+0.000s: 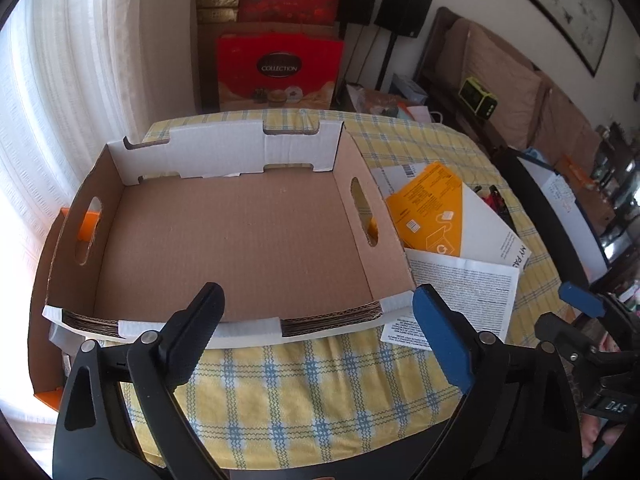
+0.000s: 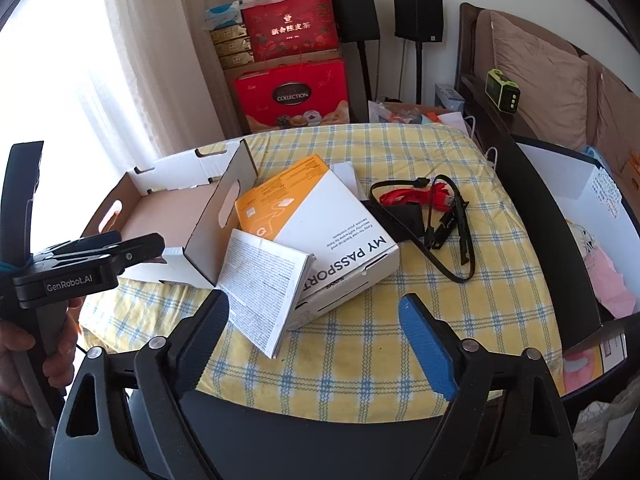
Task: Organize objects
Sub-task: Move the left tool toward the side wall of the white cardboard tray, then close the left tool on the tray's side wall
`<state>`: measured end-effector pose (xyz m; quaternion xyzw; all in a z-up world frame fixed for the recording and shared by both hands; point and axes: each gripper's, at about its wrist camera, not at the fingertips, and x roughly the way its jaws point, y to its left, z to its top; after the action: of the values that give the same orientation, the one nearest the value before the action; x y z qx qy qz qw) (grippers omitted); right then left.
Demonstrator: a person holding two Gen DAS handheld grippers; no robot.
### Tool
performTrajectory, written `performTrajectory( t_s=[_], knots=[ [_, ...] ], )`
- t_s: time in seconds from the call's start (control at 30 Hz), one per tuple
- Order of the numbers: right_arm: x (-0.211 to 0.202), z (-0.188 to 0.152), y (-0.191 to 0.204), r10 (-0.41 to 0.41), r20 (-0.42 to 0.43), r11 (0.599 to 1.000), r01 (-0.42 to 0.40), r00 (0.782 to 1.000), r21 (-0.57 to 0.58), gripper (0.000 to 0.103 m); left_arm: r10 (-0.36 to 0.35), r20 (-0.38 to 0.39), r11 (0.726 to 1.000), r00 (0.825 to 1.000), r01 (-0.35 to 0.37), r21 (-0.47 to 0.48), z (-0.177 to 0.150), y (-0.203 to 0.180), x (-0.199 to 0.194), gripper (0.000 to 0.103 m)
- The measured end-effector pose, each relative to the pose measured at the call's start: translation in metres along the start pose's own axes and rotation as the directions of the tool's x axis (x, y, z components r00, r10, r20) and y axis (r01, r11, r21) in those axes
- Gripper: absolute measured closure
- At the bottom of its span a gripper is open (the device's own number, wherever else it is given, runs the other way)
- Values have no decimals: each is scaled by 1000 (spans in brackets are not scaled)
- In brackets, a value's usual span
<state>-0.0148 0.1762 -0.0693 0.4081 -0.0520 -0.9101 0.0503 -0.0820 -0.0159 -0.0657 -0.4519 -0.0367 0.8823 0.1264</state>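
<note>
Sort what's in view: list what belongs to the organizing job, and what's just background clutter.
Job items:
cardboard tray
My Passport box
leaflet
cables

Lying about:
red gift boxes
speakers
green radio
cushions

the left wrist view is looking down close over the cardboard tray (image 1: 240, 232); the right wrist view is facing the white box (image 2: 332, 240) beside it, both sharing the checked surface (image 2: 500, 280).
</note>
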Motion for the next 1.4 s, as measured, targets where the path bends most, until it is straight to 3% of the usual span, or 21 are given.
performTrajectory(
  t_s=[0.17, 0.37, 0.47, 0.57, 0.73, 1.03, 1.2, 1.27, 1.33, 1.4],
  knots=[
    [10, -4, 0, 36, -25, 999, -36, 999, 8, 33, -81, -19, 996, 996, 82, 33, 9, -14, 2, 8],
    [20, -10, 0, 98, -68, 995, -96, 993, 32, 44, -61, -53, 995, 997, 64, 70, 14, -29, 16, 17],
    [22, -11, 2, 101, -75, 995, -99, 992, 27, 45, -57, -59, 994, 997, 62, 94, 14, -37, 19, 20],
    [23, -11, -1, 108, -76, 994, -105, 991, 40, 45, -13, -36, 996, 999, 16, 82, 15, -32, 12, 21],
    [19, -10, -3, 108, -65, 994, -106, 992, 42, 45, 152, 27, 988, 988, -151, -40, 24, 26, -11, 7],
    [20, -10, -3, 134, -71, 990, -130, 988, 51, 45, 357, -10, 916, 934, -352, -191, 29, 144, -20, 6],
    [22, -10, -2, 131, -74, 991, -127, 989, 47, 45, 383, -50, 891, 923, -383, -244, 26, 188, -9, 7],
    [23, -10, -2, 129, -75, 991, -126, 989, 44, 45, 340, -79, 903, 937, -349, -252, 25, 196, -1, 9],
    [25, -10, -2, 128, -79, 991, -125, 989, 43, 45, 283, -106, 918, 953, -301, -258, 24, 201, 8, 19],
    [27, -10, -2, 131, -83, 991, -127, 988, 46, 45, 253, -133, 930, 958, -279, -240, 23, 200, 16, 31]
  ],
)
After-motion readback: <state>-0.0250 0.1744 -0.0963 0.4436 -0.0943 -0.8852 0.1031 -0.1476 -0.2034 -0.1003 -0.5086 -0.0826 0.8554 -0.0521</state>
